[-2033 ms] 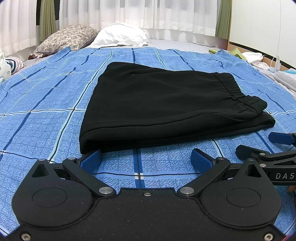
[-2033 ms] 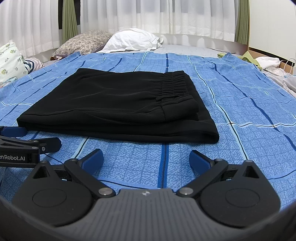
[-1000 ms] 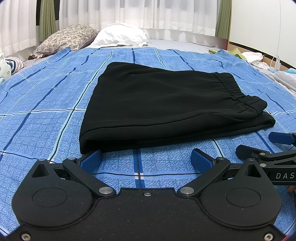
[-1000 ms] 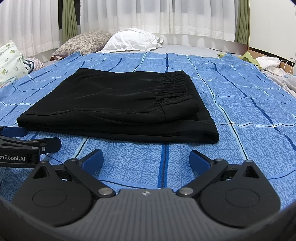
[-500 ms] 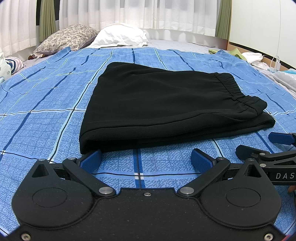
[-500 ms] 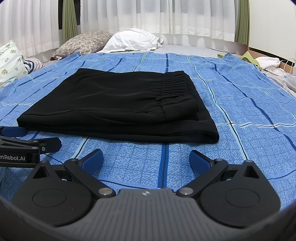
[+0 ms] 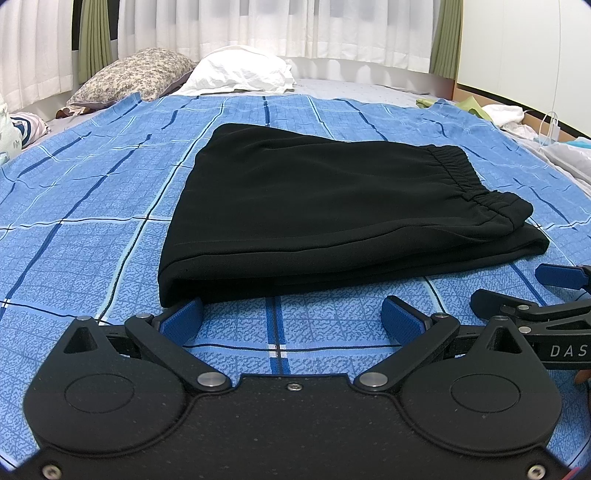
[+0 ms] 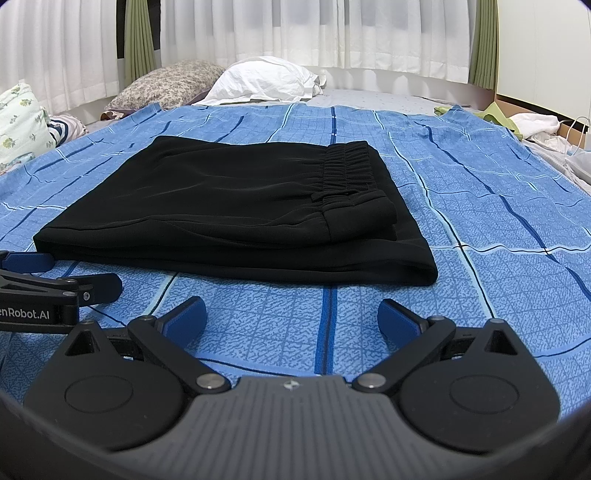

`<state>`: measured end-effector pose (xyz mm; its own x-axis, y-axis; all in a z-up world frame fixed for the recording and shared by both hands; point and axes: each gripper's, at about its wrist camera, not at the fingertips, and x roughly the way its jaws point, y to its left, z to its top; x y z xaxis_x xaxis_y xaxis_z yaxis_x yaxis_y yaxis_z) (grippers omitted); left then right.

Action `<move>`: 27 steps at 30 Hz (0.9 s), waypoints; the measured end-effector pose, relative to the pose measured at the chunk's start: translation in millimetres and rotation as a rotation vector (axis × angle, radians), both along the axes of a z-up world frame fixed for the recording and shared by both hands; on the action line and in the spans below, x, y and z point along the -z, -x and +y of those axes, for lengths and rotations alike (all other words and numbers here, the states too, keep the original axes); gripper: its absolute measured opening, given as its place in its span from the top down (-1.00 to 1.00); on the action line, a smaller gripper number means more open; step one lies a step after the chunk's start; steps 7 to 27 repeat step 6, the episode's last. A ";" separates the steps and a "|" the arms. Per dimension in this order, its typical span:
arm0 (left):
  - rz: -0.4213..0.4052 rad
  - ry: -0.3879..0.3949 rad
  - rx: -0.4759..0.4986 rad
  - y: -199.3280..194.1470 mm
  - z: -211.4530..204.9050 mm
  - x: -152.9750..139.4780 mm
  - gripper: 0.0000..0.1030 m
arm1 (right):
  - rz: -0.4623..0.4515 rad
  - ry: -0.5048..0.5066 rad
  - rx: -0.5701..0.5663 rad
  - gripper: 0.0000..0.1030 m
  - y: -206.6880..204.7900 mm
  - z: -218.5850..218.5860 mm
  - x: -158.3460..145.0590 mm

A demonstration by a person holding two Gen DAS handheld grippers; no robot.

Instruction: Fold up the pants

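I hold each hand-held gripper, left (image 7: 291, 314) and right (image 8: 291, 314), open and empty, just short of the folded pants (image 7: 332, 210), judging folding finished.

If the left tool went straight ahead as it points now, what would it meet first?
Probably the near folded edge of the black pants, lying just ahead of the open left tool on the blue bedspread; depth is uncertain.

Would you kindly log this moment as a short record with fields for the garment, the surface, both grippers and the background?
garment: black folded pants, elastic waistband on top at the right
surface: blue plaid bedsheet
left gripper: open, empty, left finger touching the pants' near edge
right gripper: open, empty, apart from the pants
background: white pillow, floral pillow, white curtains
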<state>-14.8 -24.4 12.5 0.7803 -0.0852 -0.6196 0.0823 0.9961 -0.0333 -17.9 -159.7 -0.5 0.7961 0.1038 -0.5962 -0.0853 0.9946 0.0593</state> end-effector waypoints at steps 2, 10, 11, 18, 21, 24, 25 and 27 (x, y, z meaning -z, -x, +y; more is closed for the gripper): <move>0.001 -0.002 0.000 -0.1 -0.1 -0.1 -1.00 | 0.000 0.000 0.000 -1.00 0.0 0.0 0.0; 0.000 -0.002 0.000 -0.7 -0.3 -0.2 -1.00 | 0.000 0.001 0.000 -1.00 0.0 0.1 0.1; 0.000 -0.002 0.000 -0.7 -0.3 -0.2 -1.00 | 0.000 0.001 0.000 -1.00 0.0 0.1 0.1; 0.000 -0.002 0.000 -0.7 -0.3 -0.2 -1.00 | 0.000 0.001 0.000 -1.00 0.0 0.1 0.1; 0.000 -0.002 0.000 -0.7 -0.3 -0.2 -1.00 | 0.000 0.001 0.000 -1.00 0.0 0.1 0.1; 0.000 -0.002 0.000 -0.7 -0.3 -0.2 -1.00 | 0.000 0.001 0.000 -1.00 0.0 0.1 0.1; 0.000 -0.002 0.000 -0.7 -0.3 -0.2 -1.00 | 0.000 0.001 0.000 -1.00 0.0 0.1 0.1; 0.000 -0.002 0.000 -0.7 -0.3 -0.2 -1.00 | 0.000 0.001 0.000 -1.00 0.0 0.1 0.1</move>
